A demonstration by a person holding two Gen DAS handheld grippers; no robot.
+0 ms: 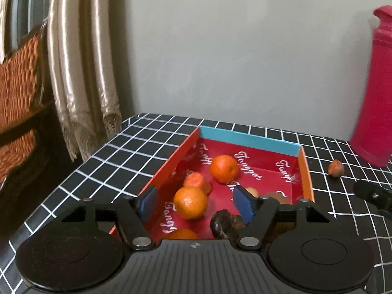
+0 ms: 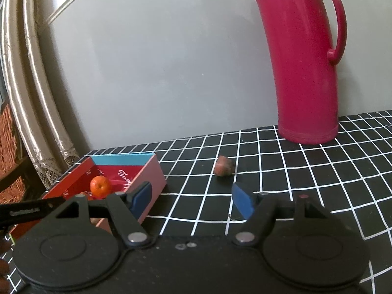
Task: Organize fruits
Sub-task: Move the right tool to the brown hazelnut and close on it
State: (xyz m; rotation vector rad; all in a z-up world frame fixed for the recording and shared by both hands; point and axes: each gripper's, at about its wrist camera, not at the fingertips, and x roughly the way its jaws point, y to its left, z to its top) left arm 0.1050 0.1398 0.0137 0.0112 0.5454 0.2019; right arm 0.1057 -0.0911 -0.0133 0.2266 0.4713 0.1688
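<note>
**Fruit Box Status: Both Grippers Empty**

Left gripper [image 1: 196,204] sits nearest the left wrist lens, above the near end of the box [image 1: 247,138]. Its jaws stand apart with nothing clamped; a dark fruit [image 1: 224,223] lies just below and inside the right pad, and contact cannot be determined.

Box orientation: the long axis runs away from the left gripper toward the wall, blue end wall farthest. The box rests on the black gridded table [image 1: 122,156].

Contents, counted in the left wrist view:
- Oranges: two whole, one far [image 1: 223,168] and one near [image 1: 190,202].
- One orange item [image 1: 182,234] cut off by the gripper body.
- One orange piece with a rough flat face [image 1: 196,181], touching the near orange.
- One dark fruit.
- Brown items [image 1: 275,196] behind the right finger, largely hidden; number and kind unclear.

Right gripper [image 2: 192,199] hovers over bare table, jaws apart and empty. One brown nut-like fruit [image 2: 223,166] lies on the table beyond its pads, well outside the box [image 2: 152,174]. Its long axis cannot be resolved.

One red flask [image 2: 301,63] stands upright near the wall, handle to the right. It is cut off at the frame edge in the left wrist view.
</note>
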